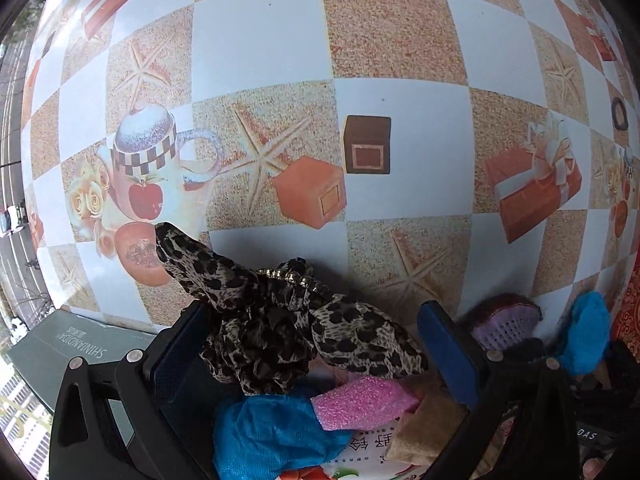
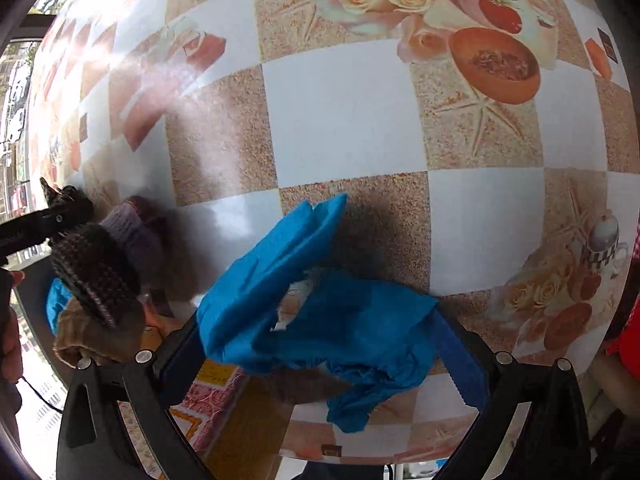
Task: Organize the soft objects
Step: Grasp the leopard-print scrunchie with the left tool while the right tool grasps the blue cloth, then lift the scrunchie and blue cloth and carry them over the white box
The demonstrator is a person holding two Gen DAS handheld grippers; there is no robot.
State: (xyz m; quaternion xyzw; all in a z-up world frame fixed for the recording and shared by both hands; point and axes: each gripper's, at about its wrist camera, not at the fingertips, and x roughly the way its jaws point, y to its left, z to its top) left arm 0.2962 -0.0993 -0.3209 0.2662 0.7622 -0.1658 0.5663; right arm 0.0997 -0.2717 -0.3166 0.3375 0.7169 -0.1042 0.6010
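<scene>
Left claw [image 1: 316, 340] has a leopard-print scrunchie [image 1: 288, 320] between its blue pads, raised above the counter [image 1: 260, 40]; the fabric bunches against the left pad, but the right pad looks apart from it, so whether the grip is tight I cannot tell. Below the scrunchie sits a pile: blue cloth [image 1: 272, 436], pink sponge [image 1: 360, 402], tan cloth [image 1: 428, 428], on a printed package [image 1: 368, 456]. Purple knit piece [image 1: 506, 322] lies just right of the claw.

Right claw [image 2: 320, 344] is clamped on a blue cloth [image 2: 316, 300], which drapes over both pads and hangs above the checkered counter. At left in the right wrist view, a dark knit piece [image 2: 96, 276] sits on the pile, beside the purple one.
</scene>
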